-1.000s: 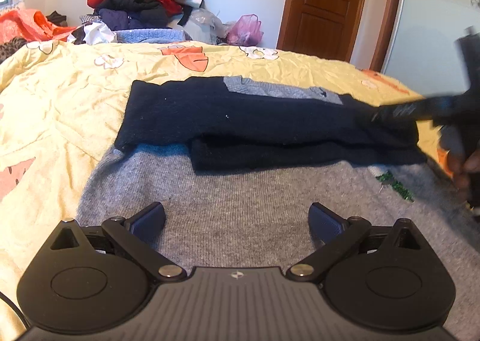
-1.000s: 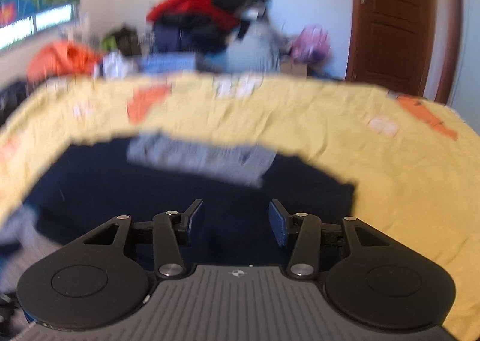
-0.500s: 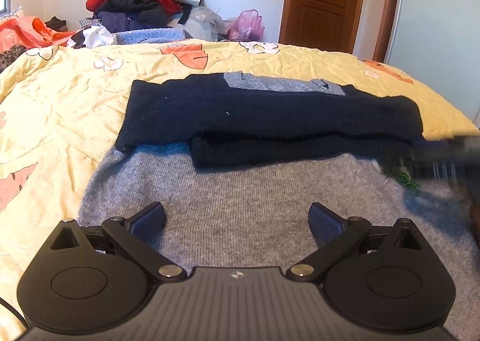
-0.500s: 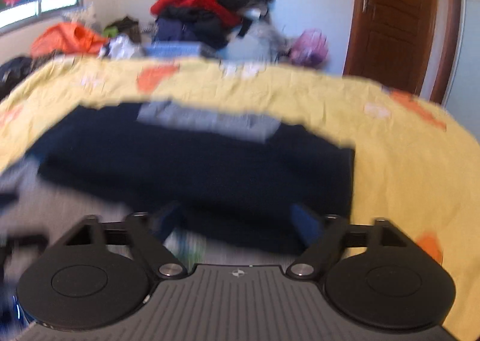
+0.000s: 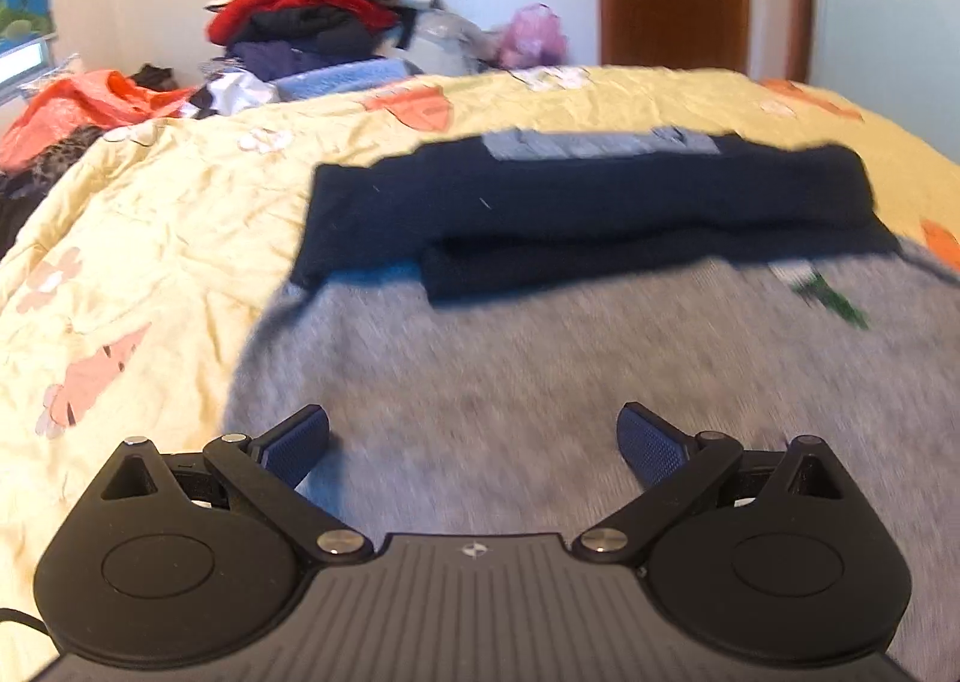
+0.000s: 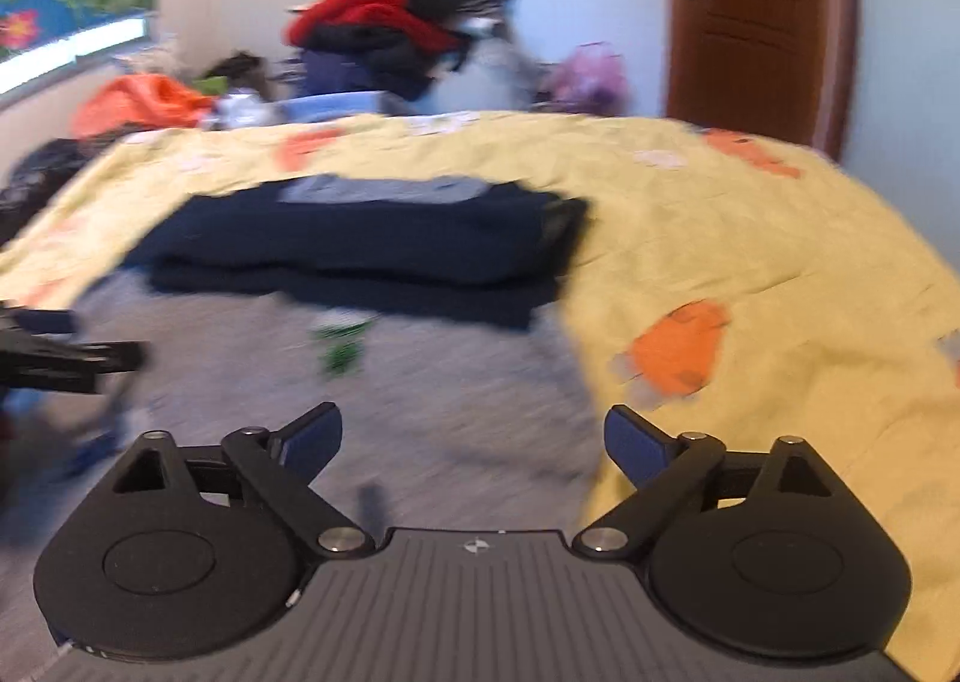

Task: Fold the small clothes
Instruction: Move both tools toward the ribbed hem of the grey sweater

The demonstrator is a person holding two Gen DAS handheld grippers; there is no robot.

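**Operator:** Where does the garment lie relative to your tools?

**Guide:** Directly ahead of both. The grey sweater (image 5: 570,382) lies flat on the bed, its near hem beneath your grippers and its body running away from you toward the far edge of the bed. Its dark navy sleeves (image 5: 600,214) are folded across it, so their long axis runs left to right, crosswise to the way both grippers point. A small green motif (image 5: 831,298) marks the sweater's right side, just below the sleeves.

**Operator:** State of the grippers?

**Guide:** Your left gripper (image 5: 474,445) is spread wide with nothing between the pads; it sits over the left part of the hem. Your right gripper (image 6: 474,442) has just been opening and now stands wide, also empty; it sits at the sweater's right edge, one finger (image 6: 636,445) over the yellow bedspread (image 6: 750,238). Both views are blurred, so whether either touches the knit cannot be read.

**Operator:** Which hand is nearer the next grip?

**Guide:** Judged from position, each hand is nearest its own hem corner; neither has the advantage. A fold would probably carry the hem away from you over the sleeves.

**Operator:** Room to move?

**Guide:** Bare bedspread lies left, right and beyond the sweater. The clothes pile (image 5: 324,16) stands past the far edge, well apart.
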